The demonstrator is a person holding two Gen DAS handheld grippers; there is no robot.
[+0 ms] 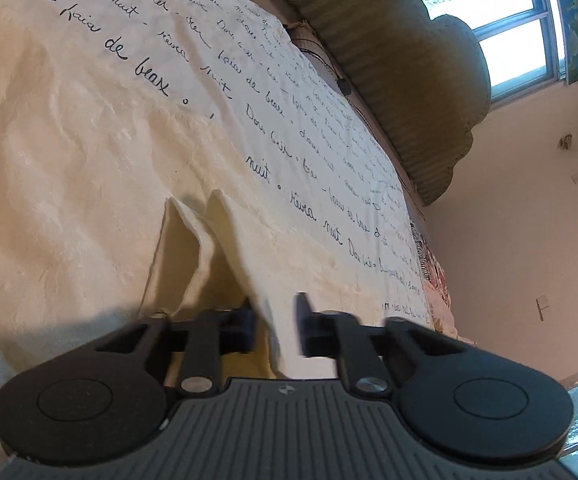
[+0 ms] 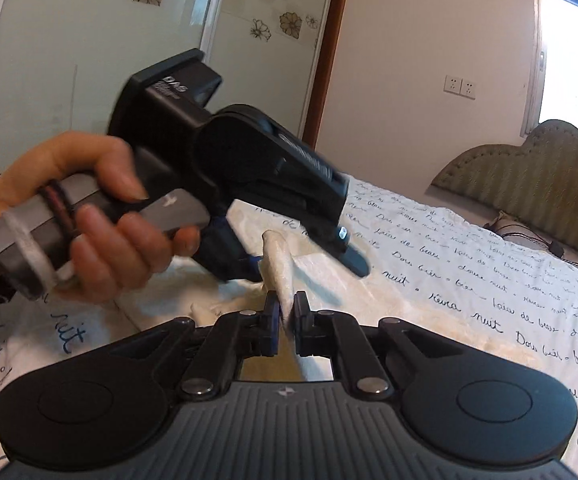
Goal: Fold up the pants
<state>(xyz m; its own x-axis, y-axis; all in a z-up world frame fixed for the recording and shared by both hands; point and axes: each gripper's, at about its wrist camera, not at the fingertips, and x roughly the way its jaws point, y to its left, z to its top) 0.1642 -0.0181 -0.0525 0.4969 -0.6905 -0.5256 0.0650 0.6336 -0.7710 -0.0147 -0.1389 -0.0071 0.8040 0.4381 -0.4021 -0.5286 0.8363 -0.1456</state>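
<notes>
My left gripper point(image 1: 275, 320) is a black two-finger tool held in a person's hand point(image 2: 101, 220). It points down at a pair of cream, softly textured fabric pants point(image 1: 89, 200). The pants lie spread on a white bedspread printed with black handwritten script point(image 1: 329, 152). A raised fold of the pants stands between the left jaws, which are a little apart. One blue-padded finger touches the cloth, and the other is clear of it and blurred.

My right gripper point(image 2: 285, 312) is also black, and it sits just beside the left one. Its jaws are pinched tight on the same upright ridge of cream cloth, which rises above the fingertips. An olive-green tufted headboard point(image 1: 389, 60) runs along the far edge of the bed, under a bright window point(image 1: 501, 28).
</notes>
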